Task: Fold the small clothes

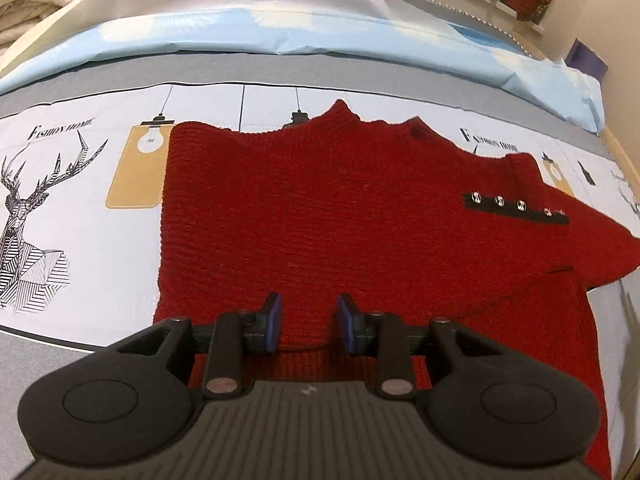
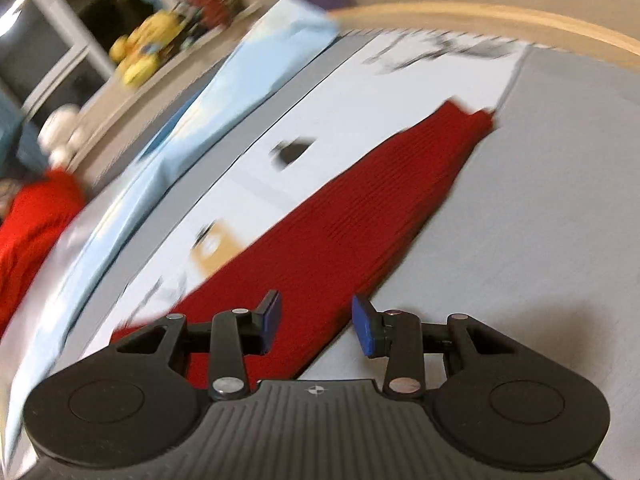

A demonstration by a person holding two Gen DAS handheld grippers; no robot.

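while jaws of both grippers gape, red sweater (image 1: 320,208) lies beneath, ungripped.

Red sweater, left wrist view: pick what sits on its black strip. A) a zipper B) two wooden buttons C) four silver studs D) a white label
C: the black strip on the red sweater carries four small shiny silver studs in a row.
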